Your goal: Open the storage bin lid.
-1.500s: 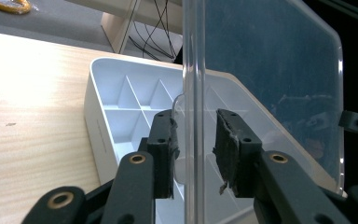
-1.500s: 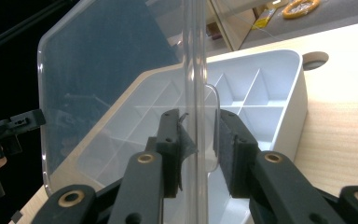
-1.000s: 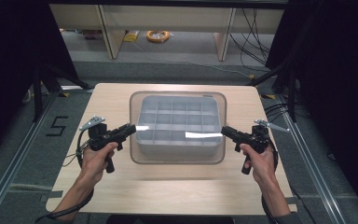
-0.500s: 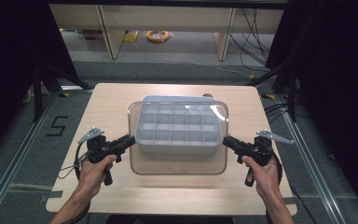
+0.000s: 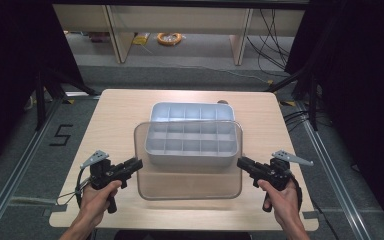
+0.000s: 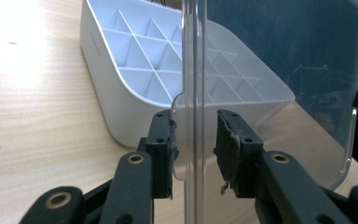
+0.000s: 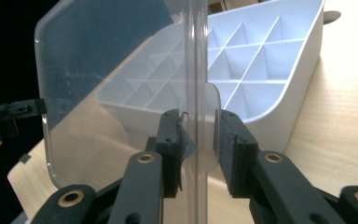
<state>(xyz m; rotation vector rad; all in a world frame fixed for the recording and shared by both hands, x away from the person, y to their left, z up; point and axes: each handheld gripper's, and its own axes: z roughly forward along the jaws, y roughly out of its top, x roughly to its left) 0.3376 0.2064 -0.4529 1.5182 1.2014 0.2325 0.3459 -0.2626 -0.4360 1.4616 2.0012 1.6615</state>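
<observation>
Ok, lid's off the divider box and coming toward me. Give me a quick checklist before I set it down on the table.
1. Left hand-held gripper shut on the clear lid at its left edge tab: ok.
2. Right hand-held gripper shut on the lid's right edge tab: ok.
3. Lid level between both grippers: ok, in the high view it looks flat and square to the table.
4. Lid clear of the white divider box: not ok, its far part overlaps the box's near rows in the high view.
5. Bare table in front of the box for the lid: ok.
6. Box compartments empty: ok, as far as the views show.
</observation>
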